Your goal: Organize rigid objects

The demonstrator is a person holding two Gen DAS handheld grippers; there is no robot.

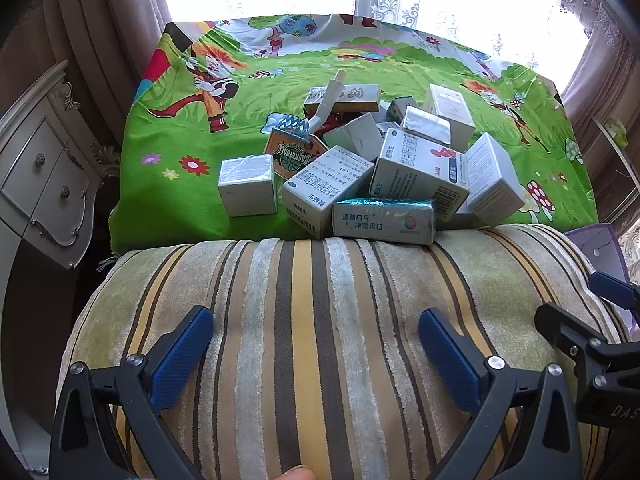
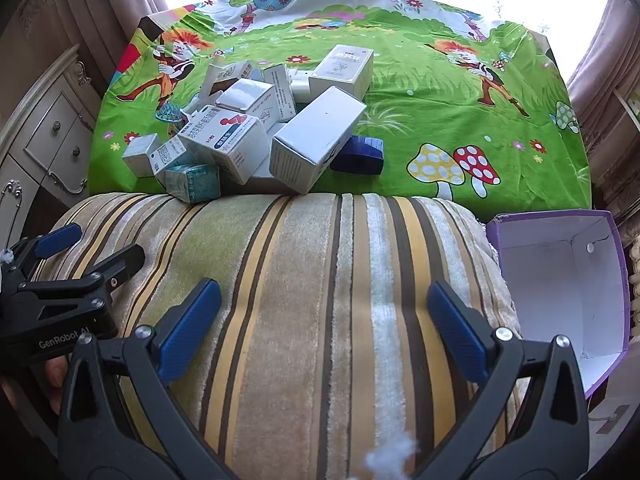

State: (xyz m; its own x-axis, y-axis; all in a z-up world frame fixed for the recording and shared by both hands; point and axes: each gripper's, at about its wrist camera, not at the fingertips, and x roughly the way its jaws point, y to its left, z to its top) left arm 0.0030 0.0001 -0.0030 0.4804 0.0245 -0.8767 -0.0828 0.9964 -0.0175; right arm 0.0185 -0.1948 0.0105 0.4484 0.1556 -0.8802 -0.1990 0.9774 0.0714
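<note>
1. Right wrist view: right gripper [image 2: 324, 328] spread wide, holding nothing, over striped cushion [image 2: 280, 280]; left gripper [image 1: 316, 356] likewise spread, empty
2. Box pile [image 2: 248, 128] sits mid-left on green cloth [image 2: 440, 92]; purple bin [image 2: 560, 280] lower right
3. Risk: tilted boxes lean on each other, pulling one could topple the rest off the near edge
4. Teal box [image 1: 384, 220] touches the cushion, may slide
</note>
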